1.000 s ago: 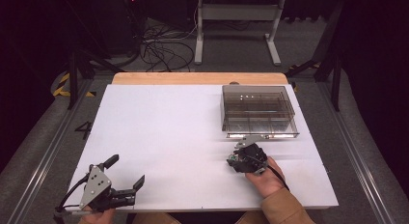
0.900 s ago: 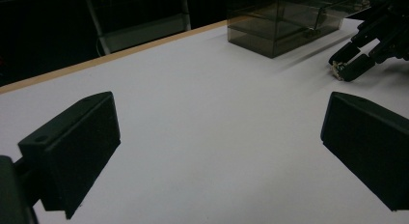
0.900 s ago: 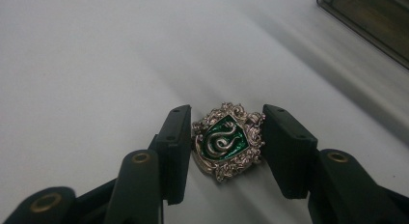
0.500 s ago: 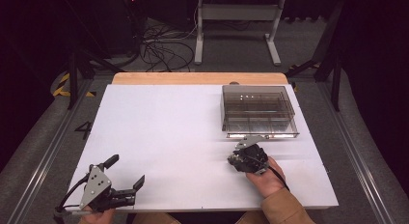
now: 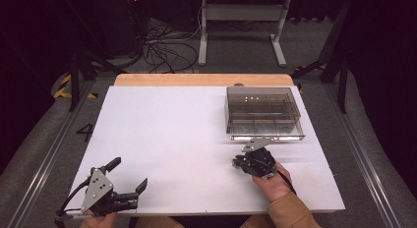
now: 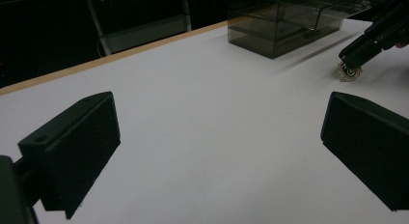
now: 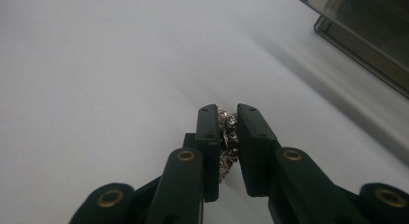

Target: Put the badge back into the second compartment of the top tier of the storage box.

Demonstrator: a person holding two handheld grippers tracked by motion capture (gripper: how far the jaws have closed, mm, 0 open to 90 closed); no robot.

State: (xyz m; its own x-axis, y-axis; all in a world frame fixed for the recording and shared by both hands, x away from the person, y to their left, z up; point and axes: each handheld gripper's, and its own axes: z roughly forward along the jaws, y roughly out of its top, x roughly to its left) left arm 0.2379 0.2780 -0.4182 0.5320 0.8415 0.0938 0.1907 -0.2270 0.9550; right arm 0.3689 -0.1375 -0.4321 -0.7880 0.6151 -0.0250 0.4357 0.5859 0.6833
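Trinket [image 7: 226, 137], small and silvery, sits clamped in my right gripper [image 7: 226, 119]; the clear box [image 5: 263, 112] lies just ahead. My left gripper [image 5: 128, 174] gapes apart, far off.

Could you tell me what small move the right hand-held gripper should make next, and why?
Probably lift and carry forward toward the clear compartment box. The right hand-held gripper is already shut on a small metallic piece, close to the white table, with the box just ahead.

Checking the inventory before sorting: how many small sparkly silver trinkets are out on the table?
1: a small sparkly silver trinket clamped between the jaws of the right hand-held gripper, just in front of the clear smoky plastic compartment box. The box's tinted walls may hide more.
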